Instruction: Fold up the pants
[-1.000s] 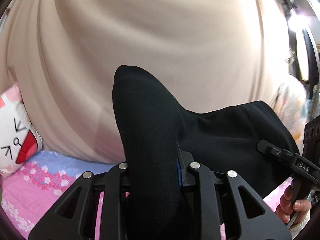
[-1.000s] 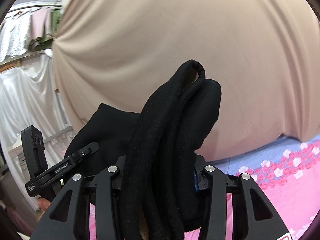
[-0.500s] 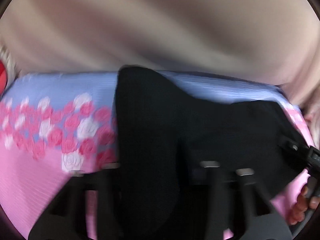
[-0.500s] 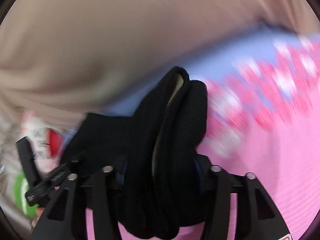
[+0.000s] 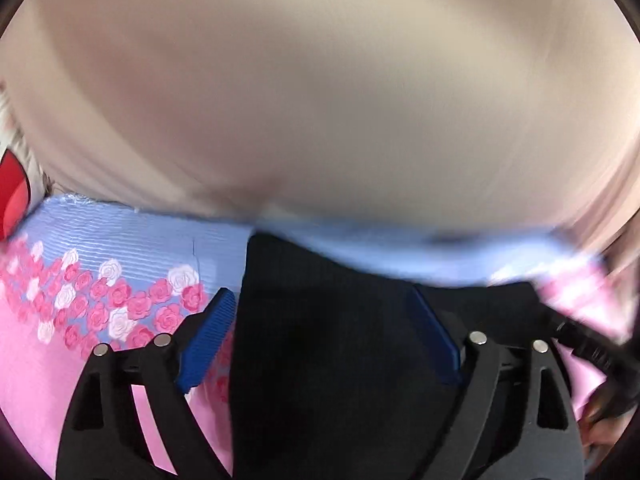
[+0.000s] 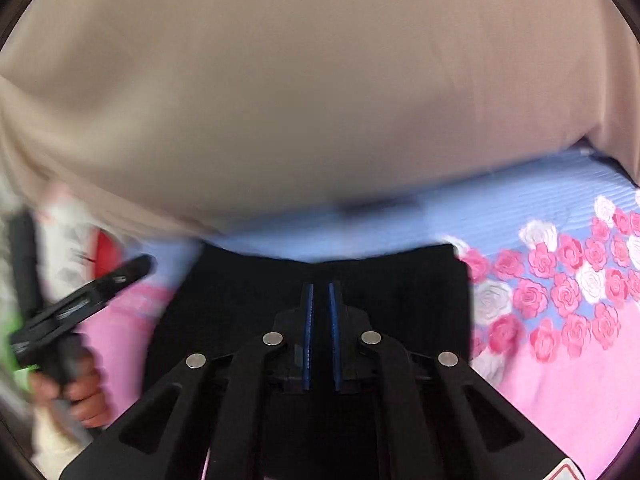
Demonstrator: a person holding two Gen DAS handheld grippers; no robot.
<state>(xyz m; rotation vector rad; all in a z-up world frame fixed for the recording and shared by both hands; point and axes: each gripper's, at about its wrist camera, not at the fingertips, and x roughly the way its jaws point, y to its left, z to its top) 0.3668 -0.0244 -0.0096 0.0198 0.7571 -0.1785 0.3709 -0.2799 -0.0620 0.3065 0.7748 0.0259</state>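
Observation:
The black pants (image 5: 340, 360) lie folded on the bed sheet, their far edge straight across in the right wrist view (image 6: 400, 280). My left gripper (image 5: 320, 296) hangs over them with its jaws opening wide. The blue pads (image 5: 208, 336) stand clear of the cloth, which lies between and under them. My right gripper (image 6: 320, 286) is shut just above the pants, its pads almost together with nothing between them. The other gripper shows blurred at each view's edge: the right gripper (image 5: 592, 352), and the left gripper (image 6: 80, 300) held by a hand (image 6: 76, 396).
The bed sheet (image 6: 560, 380) is pink near me and light blue farther off, with a band of printed roses (image 5: 120, 304). A beige curtain (image 5: 320, 100) hangs right behind the bed. A white and red cushion (image 5: 14, 196) sits at the far left.
Both grippers came down from in front of the curtain to the bed and let go of the pants. The left jaws spread wide, the right jaws closed empty. The pants now lie on the sheet.

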